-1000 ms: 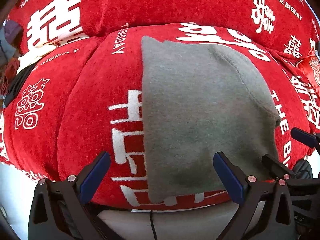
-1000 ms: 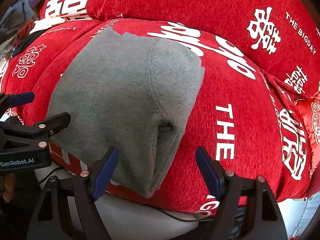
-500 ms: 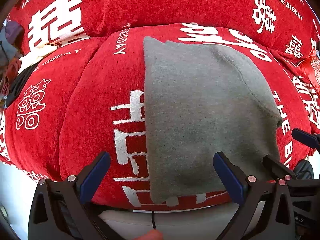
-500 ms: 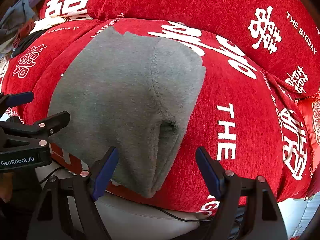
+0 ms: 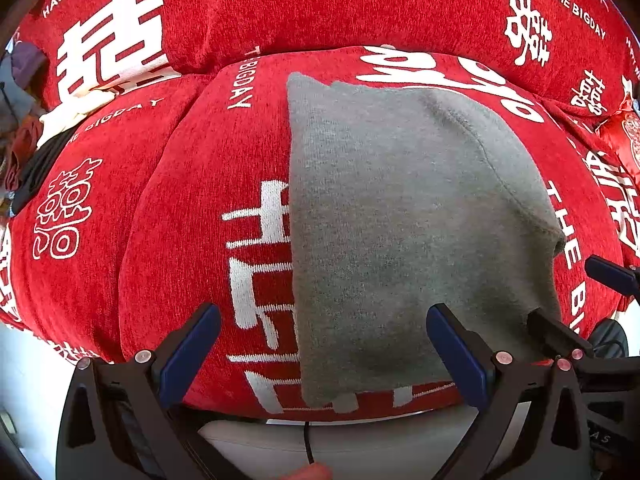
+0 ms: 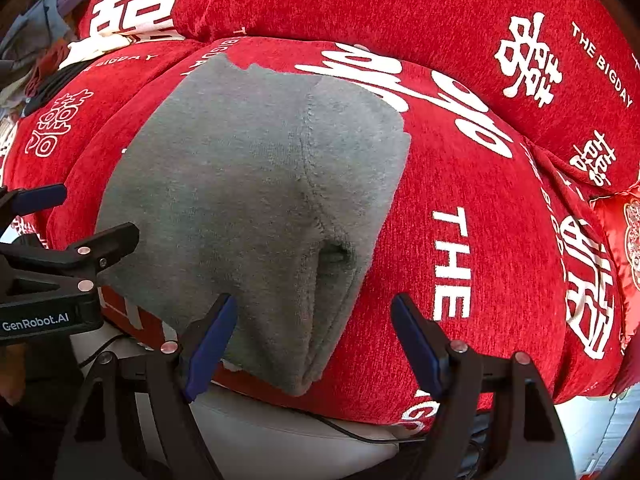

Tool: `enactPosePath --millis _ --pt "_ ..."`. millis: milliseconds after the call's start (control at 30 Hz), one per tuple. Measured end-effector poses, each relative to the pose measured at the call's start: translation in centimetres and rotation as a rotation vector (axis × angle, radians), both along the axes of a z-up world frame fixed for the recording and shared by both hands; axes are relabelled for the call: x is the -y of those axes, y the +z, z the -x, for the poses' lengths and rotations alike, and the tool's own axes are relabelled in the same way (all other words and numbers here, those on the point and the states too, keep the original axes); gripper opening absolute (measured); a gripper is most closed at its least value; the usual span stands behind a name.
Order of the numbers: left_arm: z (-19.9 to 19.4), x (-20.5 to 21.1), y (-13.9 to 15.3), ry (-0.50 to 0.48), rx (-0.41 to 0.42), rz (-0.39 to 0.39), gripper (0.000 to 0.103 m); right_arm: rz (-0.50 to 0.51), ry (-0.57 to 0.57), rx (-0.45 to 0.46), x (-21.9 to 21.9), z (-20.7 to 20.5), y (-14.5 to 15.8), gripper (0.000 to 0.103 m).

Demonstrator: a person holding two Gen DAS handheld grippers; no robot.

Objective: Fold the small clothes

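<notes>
A small grey garment (image 5: 400, 220) lies folded flat on a red seat cushion (image 5: 200, 200) with white lettering; it also shows in the right wrist view (image 6: 248, 200), with a seam down its right part. My left gripper (image 5: 320, 352) is open and empty, just in front of the garment's near edge, which reaches the cushion's front. My right gripper (image 6: 316, 344) is open and empty, over the garment's near right corner. Each gripper shows at the edge of the other's view.
A red back cushion (image 5: 320, 4) rises behind the seat. A pile of other clothes (image 5: 20, 132) lies at the far left. A thin black cable (image 6: 360, 432) runs over the pale sofa base below the cushion's front edge.
Both views have shifted very slightly; the garment sits a touch lower and closer. Both grippers stay open and the garment has not been moved.
</notes>
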State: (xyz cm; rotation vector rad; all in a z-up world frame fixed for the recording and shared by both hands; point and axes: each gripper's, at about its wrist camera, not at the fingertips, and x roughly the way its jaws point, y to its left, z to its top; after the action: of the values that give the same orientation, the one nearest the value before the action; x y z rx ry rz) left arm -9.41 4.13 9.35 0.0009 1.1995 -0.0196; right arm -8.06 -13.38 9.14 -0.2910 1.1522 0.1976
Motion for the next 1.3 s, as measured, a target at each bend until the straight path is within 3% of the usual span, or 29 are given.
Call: enactPosePath --millis 1300 --pt "-0.02 -0.03 -0.36 -0.018 -0.013 0.008 0.103 -0.006 0.0 0.0 0.24 0.01 0.08 0.081"
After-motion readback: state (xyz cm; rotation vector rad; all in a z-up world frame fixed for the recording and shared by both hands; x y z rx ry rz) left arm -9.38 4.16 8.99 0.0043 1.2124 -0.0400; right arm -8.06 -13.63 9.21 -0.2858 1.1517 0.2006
